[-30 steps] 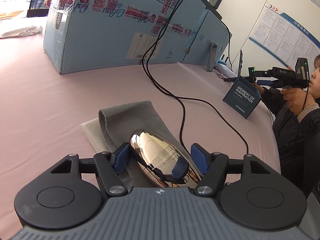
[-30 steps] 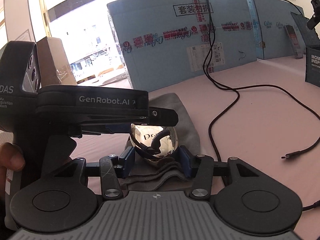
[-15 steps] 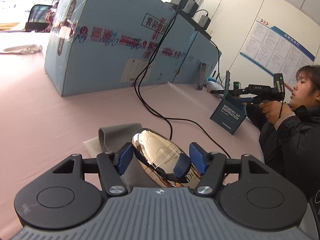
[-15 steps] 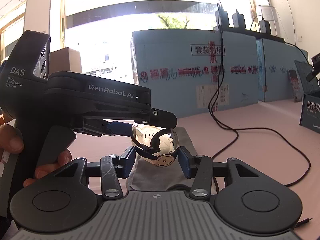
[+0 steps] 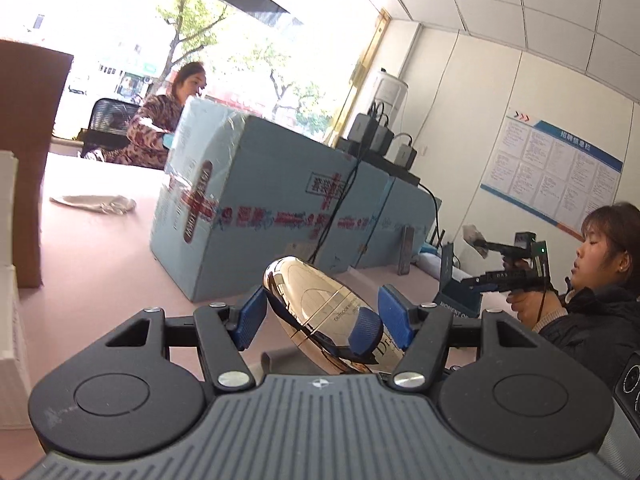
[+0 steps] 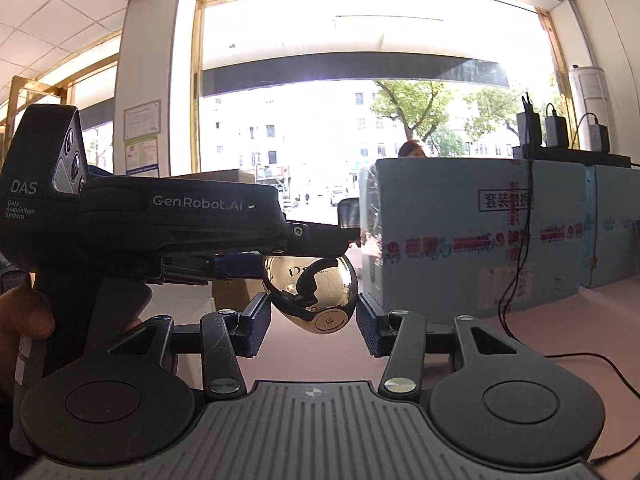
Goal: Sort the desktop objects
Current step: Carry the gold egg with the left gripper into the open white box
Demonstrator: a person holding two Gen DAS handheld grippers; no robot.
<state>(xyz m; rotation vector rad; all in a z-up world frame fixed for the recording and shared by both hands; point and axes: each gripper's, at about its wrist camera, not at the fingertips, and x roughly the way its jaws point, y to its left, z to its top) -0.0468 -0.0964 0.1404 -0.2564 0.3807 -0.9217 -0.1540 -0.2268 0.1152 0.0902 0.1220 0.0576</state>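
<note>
A shiny gold egg-shaped case with dark lettering hangs in the air above the pink table. My left gripper is shut on it, blue pads against its flanks, and the case slants toward the lower right. In the right wrist view the same case sits between my right gripper's pads, which press its narrow lower end. The left gripper body reaches in from the left over the top of the case. A grey strip of pouch shows just below the case.
Large blue cartons stand behind, with chargers and a black cable running down to the table. A brown carton and white boxes are at the left. Two other people work nearby, one with grippers.
The case has gone up off the grey pouch with both grippers on it. Both cameras have tilted upward, so the table and pouch have dropped almost out of view.
</note>
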